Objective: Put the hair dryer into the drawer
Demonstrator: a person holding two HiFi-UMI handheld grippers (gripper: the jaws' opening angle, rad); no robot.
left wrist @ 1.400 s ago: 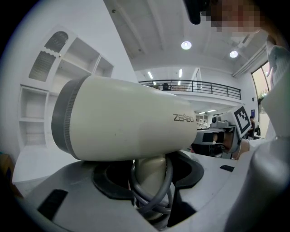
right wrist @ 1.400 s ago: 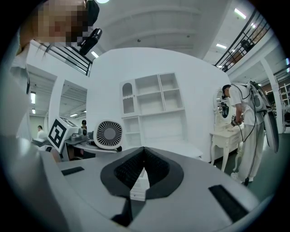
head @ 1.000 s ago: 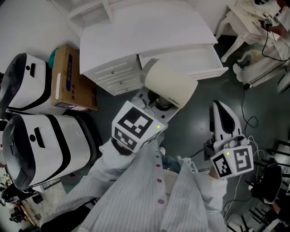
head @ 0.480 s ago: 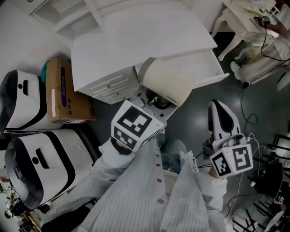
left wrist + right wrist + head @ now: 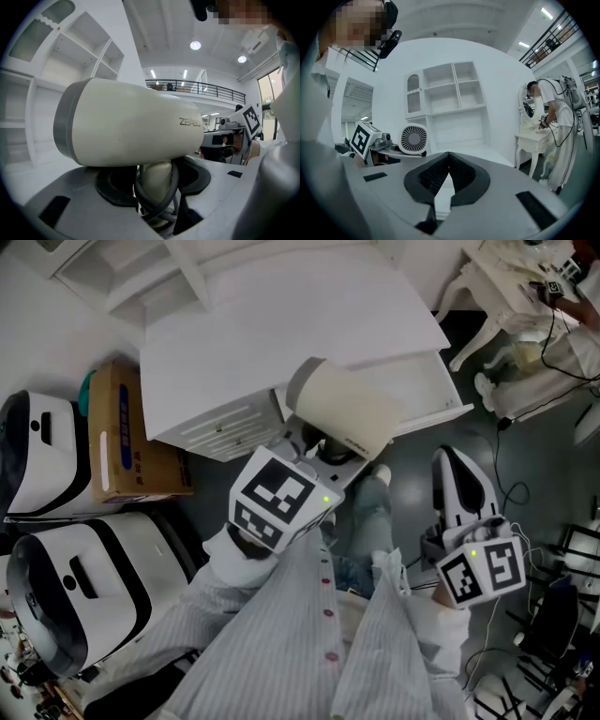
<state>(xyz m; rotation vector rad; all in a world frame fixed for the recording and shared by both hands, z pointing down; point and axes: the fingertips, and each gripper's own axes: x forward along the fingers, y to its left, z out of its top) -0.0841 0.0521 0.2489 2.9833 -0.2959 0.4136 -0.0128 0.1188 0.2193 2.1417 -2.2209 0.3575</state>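
Note:
A cream hair dryer (image 5: 347,409) with a grey band at its back end is held by its handle, cord wrapped round it, in my left gripper (image 5: 323,448). In the left gripper view the dryer (image 5: 126,122) fills the frame above the left gripper (image 5: 157,187). It hangs over the front edge of the white cabinet (image 5: 281,315), beside the pulled-out drawer (image 5: 427,385). My right gripper (image 5: 457,479) hovers lower right, shut and empty. The right gripper view shows the right gripper (image 5: 449,161) with its pads met, and the dryer's grille (image 5: 414,138) off to the left.
A cardboard box (image 5: 122,432) and two white-and-black machines (image 5: 56,577) stand left of the cabinet. A white vanity table (image 5: 506,277) and floor cables (image 5: 511,474) lie to the right. A person (image 5: 555,136) stands by the vanity.
Both grippers and the dryer have come closer to the cabinet, which now sits lower and larger in the head view. A foot has stepped forward between the grippers.

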